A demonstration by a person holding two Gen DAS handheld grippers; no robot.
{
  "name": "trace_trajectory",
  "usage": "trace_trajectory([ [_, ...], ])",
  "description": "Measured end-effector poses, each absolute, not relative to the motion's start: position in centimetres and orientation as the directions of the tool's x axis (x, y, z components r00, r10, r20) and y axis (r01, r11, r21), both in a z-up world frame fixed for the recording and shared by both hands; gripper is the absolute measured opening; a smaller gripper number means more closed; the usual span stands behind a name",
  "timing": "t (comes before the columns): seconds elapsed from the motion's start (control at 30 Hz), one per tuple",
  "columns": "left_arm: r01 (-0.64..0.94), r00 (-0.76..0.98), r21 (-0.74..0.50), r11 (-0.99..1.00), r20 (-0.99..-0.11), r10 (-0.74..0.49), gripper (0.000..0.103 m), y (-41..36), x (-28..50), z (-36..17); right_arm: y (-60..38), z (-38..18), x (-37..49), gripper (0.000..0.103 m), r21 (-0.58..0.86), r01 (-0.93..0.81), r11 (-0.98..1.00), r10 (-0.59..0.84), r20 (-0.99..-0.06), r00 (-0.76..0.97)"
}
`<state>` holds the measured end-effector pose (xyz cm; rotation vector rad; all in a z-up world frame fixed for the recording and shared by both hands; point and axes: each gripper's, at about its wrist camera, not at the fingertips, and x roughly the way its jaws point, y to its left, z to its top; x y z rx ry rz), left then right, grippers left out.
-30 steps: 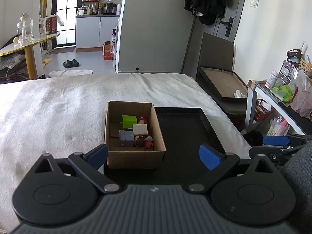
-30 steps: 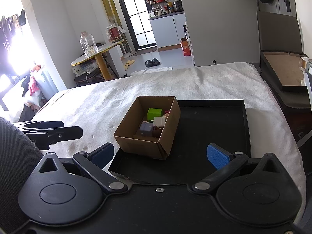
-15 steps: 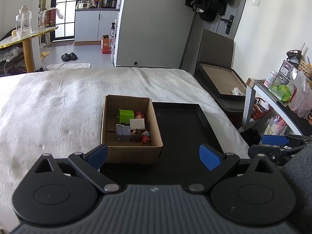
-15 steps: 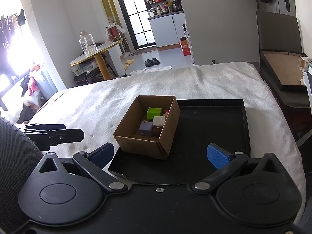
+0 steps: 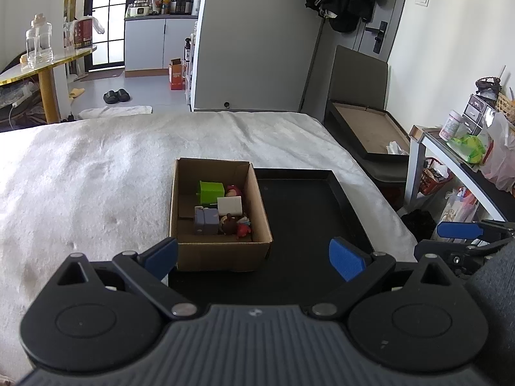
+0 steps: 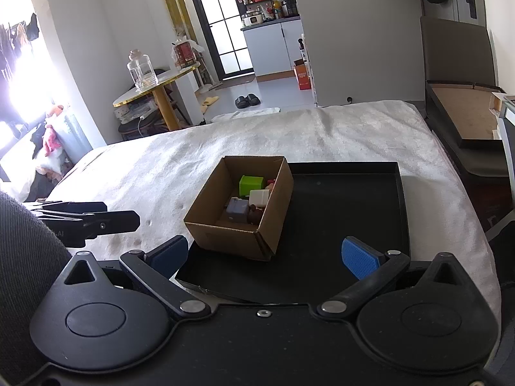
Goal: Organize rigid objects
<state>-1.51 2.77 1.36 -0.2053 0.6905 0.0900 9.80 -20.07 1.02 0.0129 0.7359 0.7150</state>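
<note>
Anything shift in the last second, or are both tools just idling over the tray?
The left tool drew back slightly from the cardboard box. The right tool barely moved. Both are open and empty; box, toys and black tray unchanged.

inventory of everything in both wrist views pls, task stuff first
cardboard box: 1, brown, open top, on the left part of the tray
black tray: 1, black, on the bed cover, otherwise bare
green block: 1, green, in the box, far side
white block: 1, white, in the box, middle
grey block: 1, grey-purple, in the box, near side
small figures: several, red and brown, in the box; exact count unclear
bed cover: 1, white, under the tray
round table: 1, gold-edged, far left, glass jar on it
slippers: 1 pair, black, on the floor
left gripper: open, empty, short of the box
right gripper: open, empty
</note>
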Motion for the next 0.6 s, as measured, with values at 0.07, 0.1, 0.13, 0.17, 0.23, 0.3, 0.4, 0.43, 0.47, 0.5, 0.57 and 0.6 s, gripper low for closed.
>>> trace_trajectory([
  [0.07, -0.152, 0.767, -0.152, 0.977, -0.641, 0.020, 0.100, 2.73, -1.48, 1.35, -20.13, 1.00, 9.82, 0.103, 0.253, -0.591, 0.766, 0.600, -0.611, 0.517],
  [0.1, -0.152, 0.768, -0.147, 0.977, -0.640, 0.023, 0.100, 2.71, -1.51, 1.38, -20.12, 1.00, 9.81, 0.103, 0.252, -0.591, 0.767, 0.599, -0.611, 0.517],
  [0.13, -0.153, 0.769, -0.146, 0.977, -0.639, 0.025, 0.100, 2.73, -1.53, 1.37, -20.12, 1.00, 9.82, 0.103, 0.252, -0.591, 0.766, 0.600, -0.610, 0.518],
  [0.17, -0.152, 0.768, -0.146, 0.978, -0.640, 0.024, 0.100, 2.72, -1.50, 1.36, -20.15, 0.97, 9.82, 0.103, 0.253, -0.591, 0.766, 0.600, -0.611, 0.516],
  [0.23, -0.154, 0.766, -0.147, 0.977, -0.643, 0.024, 0.100, 2.76, -1.48, 1.36, -20.10, 0.97, 9.84, 0.103, 0.257, -0.590, 0.765, 0.602, -0.611, 0.514],
  [0.3, -0.156, 0.765, -0.143, 0.977, -0.644, 0.028, 0.100, 2.65, -1.44, 1.38, -20.12, 0.90, 9.83, 0.103, 0.260, -0.588, 0.766, 0.602, -0.612, 0.513],
  [0.4, -0.154, 0.764, -0.144, 0.978, -0.645, 0.025, 0.100, 2.62, -1.42, 1.36, -20.14, 0.90, 9.82, 0.103, 0.256, -0.589, 0.767, 0.600, -0.612, 0.515],
  [0.43, -0.152, 0.764, -0.146, 0.978, -0.645, 0.023, 0.100, 2.64, -1.40, 1.36, -20.12, 0.91, 9.87, 0.103, 0.257, -0.589, 0.766, 0.601, -0.612, 0.514],
  [0.47, -0.151, 0.763, -0.147, 0.978, -0.646, 0.020, 0.100, 2.66, -1.41, 1.36, -20.11, 0.92, 9.88, 0.103, 0.258, -0.588, 0.766, 0.601, -0.613, 0.513],
  [0.5, -0.150, 0.763, -0.149, 0.977, -0.646, 0.018, 0.100, 2.68, -1.41, 1.34, -20.12, 0.89, 9.77, 0.103, 0.259, -0.586, 0.768, 0.599, -0.614, 0.513],
  [0.57, -0.147, 0.762, -0.154, 0.977, -0.648, 0.013, 0.100, 2.73, -1.34, 1.28, -20.18, 0.76, 9.80, 0.103, 0.263, -0.582, 0.769, 0.598, -0.616, 0.512],
  [0.6, -0.143, 0.760, -0.158, 0.977, -0.650, 0.006, 0.100, 2.77, -1.30, 1.23, -20.18, 0.77, 9.79, 0.103, 0.262, -0.583, 0.769, 0.598, -0.616, 0.513],
])
